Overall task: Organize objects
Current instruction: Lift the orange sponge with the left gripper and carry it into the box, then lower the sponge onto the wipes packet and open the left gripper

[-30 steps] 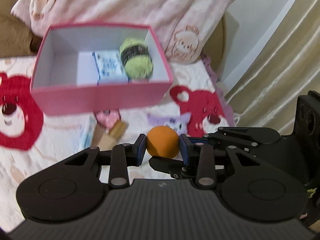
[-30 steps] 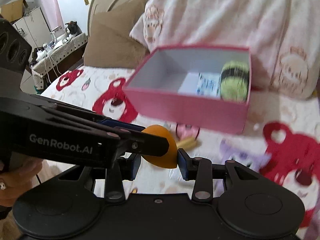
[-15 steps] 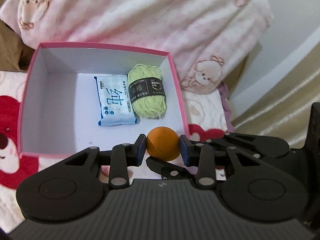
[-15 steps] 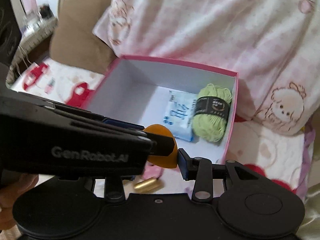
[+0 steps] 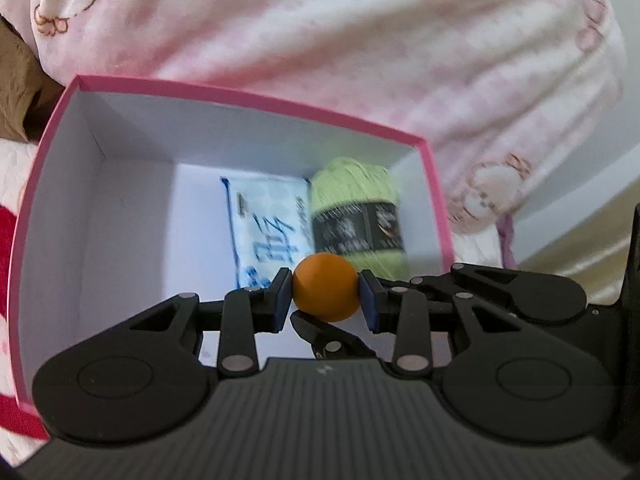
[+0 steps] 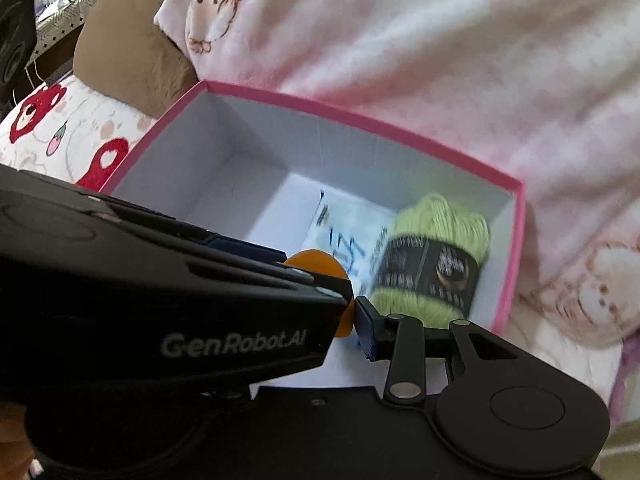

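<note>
An orange ball [image 5: 326,292] sits between the blue pads of my left gripper [image 5: 326,295], which is shut on it. My right gripper [image 6: 340,322] comes in from the right. One black finger [image 5: 316,330] lies under the ball, and the pad [image 6: 366,332] that shows presses on the ball [image 6: 320,264]. Its other finger is hidden behind the left gripper's body. The ball hangs over the open pink box [image 5: 248,92], whose rim [image 6: 360,120] shows in both views. Inside lie a white-blue tissue pack [image 5: 264,216] and a green yarn skein [image 5: 356,216].
A pink checked blanket [image 5: 360,40] is piled behind the box. To the left are a brown cushion [image 6: 120,40] and a white sheet with red bears [image 6: 60,120]. A beige curtain [image 5: 580,248] hangs at the right. The box's left half has bare white floor.
Both grippers carried the ball from above the bear sheet to over the box, which now fills the view. The small items on the sheet have dropped out of sight.
</note>
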